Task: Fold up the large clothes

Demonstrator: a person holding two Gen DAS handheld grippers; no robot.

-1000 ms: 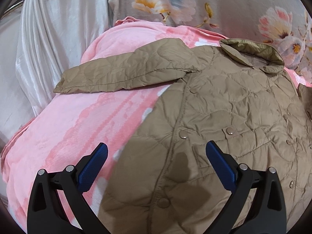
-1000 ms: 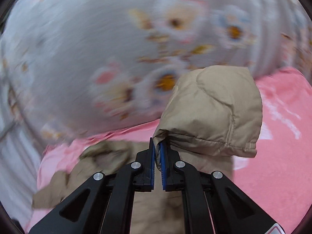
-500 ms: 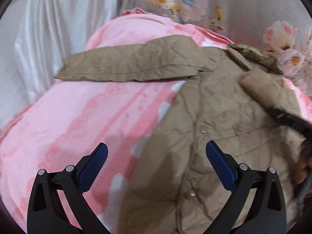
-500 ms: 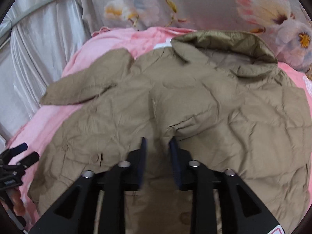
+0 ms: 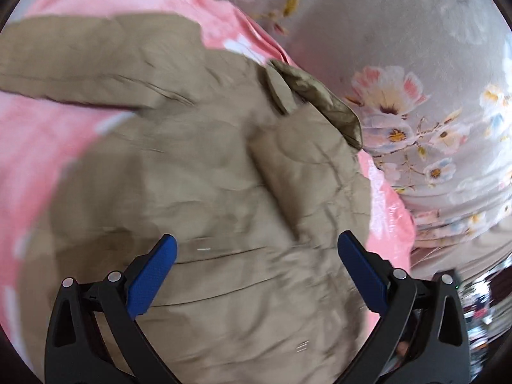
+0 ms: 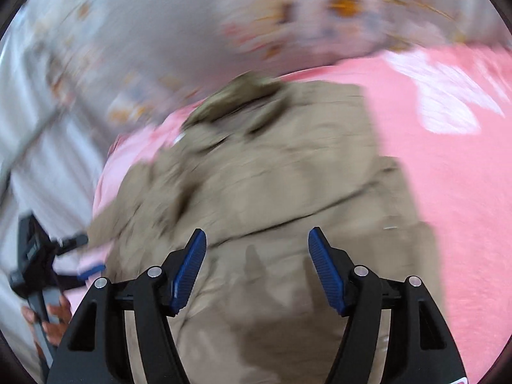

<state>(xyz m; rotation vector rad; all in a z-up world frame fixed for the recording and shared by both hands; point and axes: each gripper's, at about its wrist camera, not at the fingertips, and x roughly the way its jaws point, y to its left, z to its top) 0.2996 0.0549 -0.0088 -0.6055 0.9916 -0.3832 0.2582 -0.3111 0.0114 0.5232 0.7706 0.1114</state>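
One tan jacket (image 5: 198,192) lies on one pink blanket (image 5: 28,147).

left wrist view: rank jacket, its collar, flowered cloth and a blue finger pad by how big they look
1. jacket, fills most of the view
2. flowered cloth
3. collar and blue finger pad: about alike, and the pad sits close to the lens, so unranked

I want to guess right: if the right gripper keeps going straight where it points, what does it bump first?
Probably the tan jacket lying on the pink blanket; the open right gripper points down at it.
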